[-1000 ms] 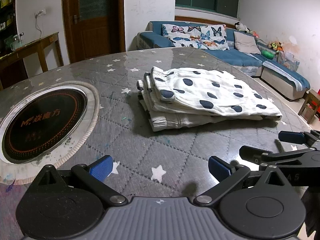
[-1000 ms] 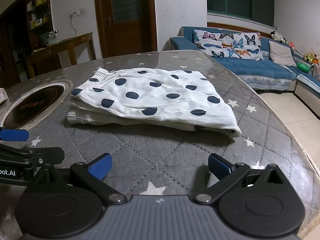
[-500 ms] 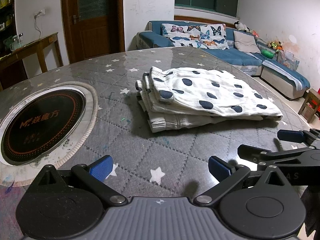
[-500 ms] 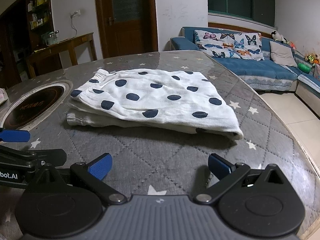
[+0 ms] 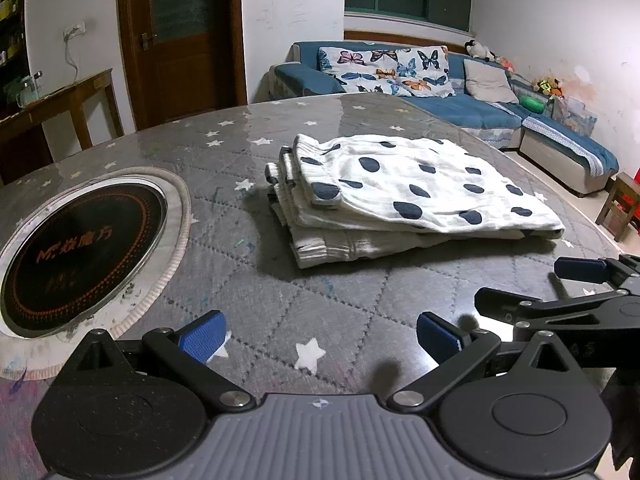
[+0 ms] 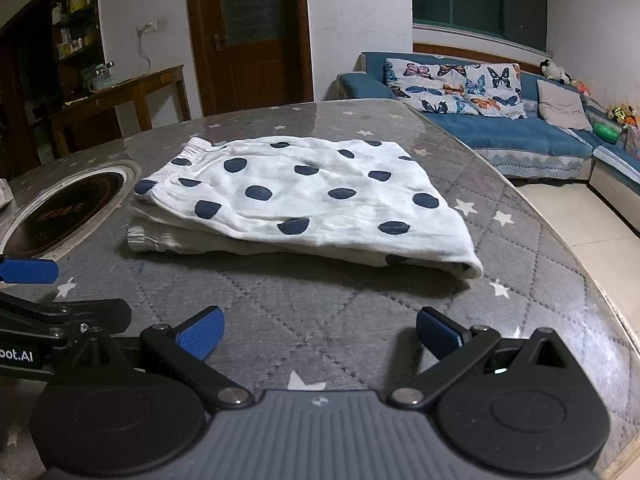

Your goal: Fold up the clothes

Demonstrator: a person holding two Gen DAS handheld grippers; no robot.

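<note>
Grey starred table (image 5: 248, 280) holds folded spotted clothes (image 6: 304, 200) beyond both released, empty claws (image 5: 320, 332) (image 6: 318, 330).

A round table (image 5: 328, 296) carries everything, its top covered in grey quilted cloth dotted with white stars. A folded white garment with dark polka dots (image 5: 404, 196) lies flat on it. Left of the garment, a round black cooktop (image 5: 80, 248) sits in the tabletop.
</note>
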